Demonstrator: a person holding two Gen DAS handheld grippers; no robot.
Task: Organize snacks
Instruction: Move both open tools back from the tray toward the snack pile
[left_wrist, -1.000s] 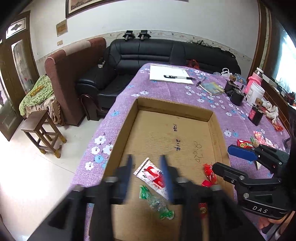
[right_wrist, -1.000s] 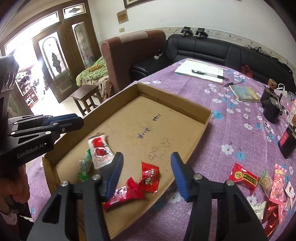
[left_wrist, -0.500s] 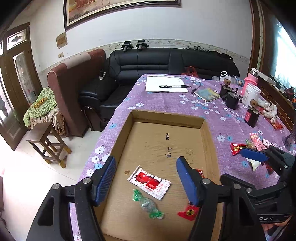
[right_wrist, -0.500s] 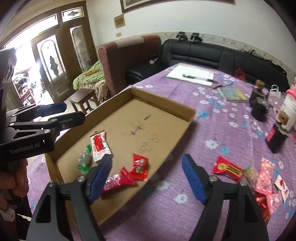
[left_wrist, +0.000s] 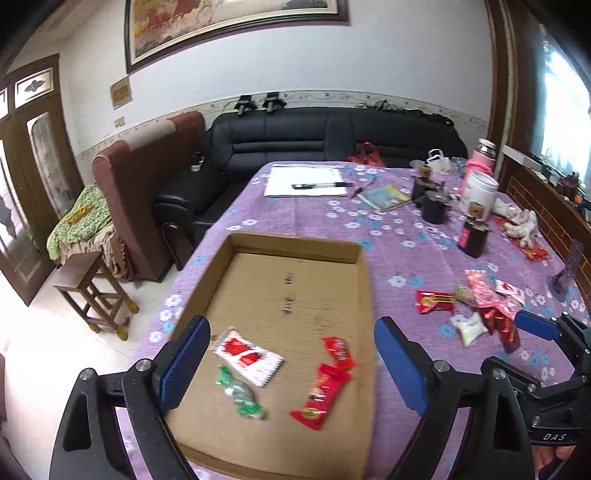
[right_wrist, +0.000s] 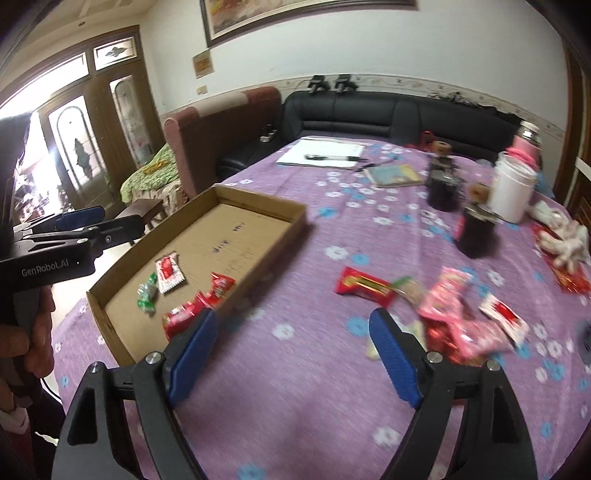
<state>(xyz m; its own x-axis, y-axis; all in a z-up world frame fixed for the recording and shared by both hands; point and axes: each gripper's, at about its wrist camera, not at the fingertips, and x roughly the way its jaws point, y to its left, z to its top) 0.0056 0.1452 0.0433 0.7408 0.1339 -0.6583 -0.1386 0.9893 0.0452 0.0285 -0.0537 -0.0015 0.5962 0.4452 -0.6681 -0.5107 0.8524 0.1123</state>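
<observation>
A shallow cardboard box (left_wrist: 295, 245) (right_wrist: 258, 206) lies on the purple flowered tablecloth. In it are a white-and-red sachet (left_wrist: 248, 355) (right_wrist: 168, 270), a green candy (left_wrist: 240, 397) (right_wrist: 147, 293) and two red packets (left_wrist: 320, 395) (left_wrist: 339, 352) (right_wrist: 221, 286). A pile of loose snacks (left_wrist: 480, 314) (right_wrist: 454, 314) lies on the cloth right of the box, with a red packet (right_wrist: 364, 286) at its near-left. My left gripper (left_wrist: 291, 365) is open and empty above the box's near end. My right gripper (right_wrist: 295, 350) is open and empty above the cloth between box and pile.
Dark jars (right_wrist: 474, 229), a white tub (right_wrist: 511, 192), a pink bottle (left_wrist: 480, 162), a booklet (right_wrist: 393, 173) and a notepad with a pen (left_wrist: 306, 181) stand farther back on the table. A black sofa (left_wrist: 332, 136) and an armchair (left_wrist: 147, 184) lie beyond.
Both grippers have opened wide, lifted and drawn back from the box. The right gripper has swung right, toward the loose snack pile. The snacks in the box stay put.
</observation>
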